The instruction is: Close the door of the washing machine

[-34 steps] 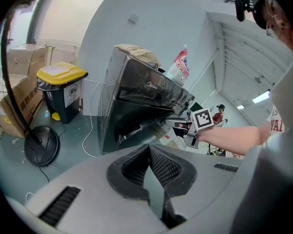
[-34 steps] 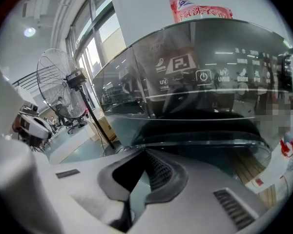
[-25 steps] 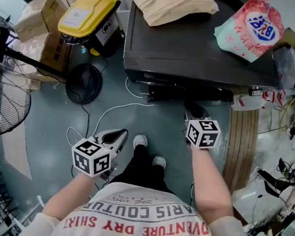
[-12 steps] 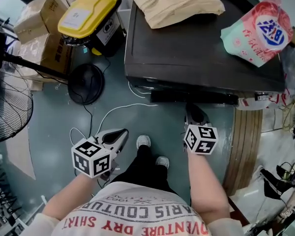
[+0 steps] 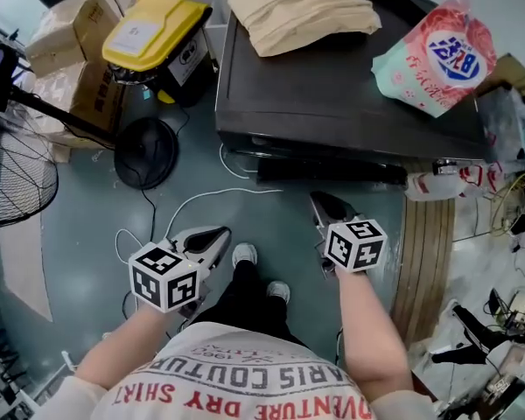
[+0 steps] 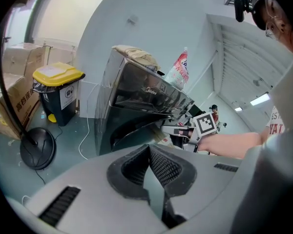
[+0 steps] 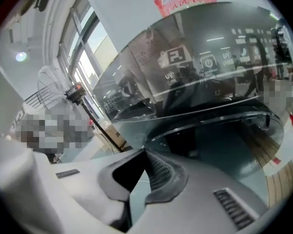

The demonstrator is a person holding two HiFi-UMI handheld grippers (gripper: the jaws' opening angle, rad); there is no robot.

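Where its front shows, the washing machine [image 6: 136, 91] is dark, glossy.

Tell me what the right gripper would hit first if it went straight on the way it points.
Most likely the washing machine door, the dark glossy front straight ahead of the right gripper, whose jaws are shut. Nothing shows in between, though depth is hard to judge.

Seen from above, the washing machine [image 5: 332, 86] hides its own front; the fan [image 5: 13, 178], left, seems about half cropped.
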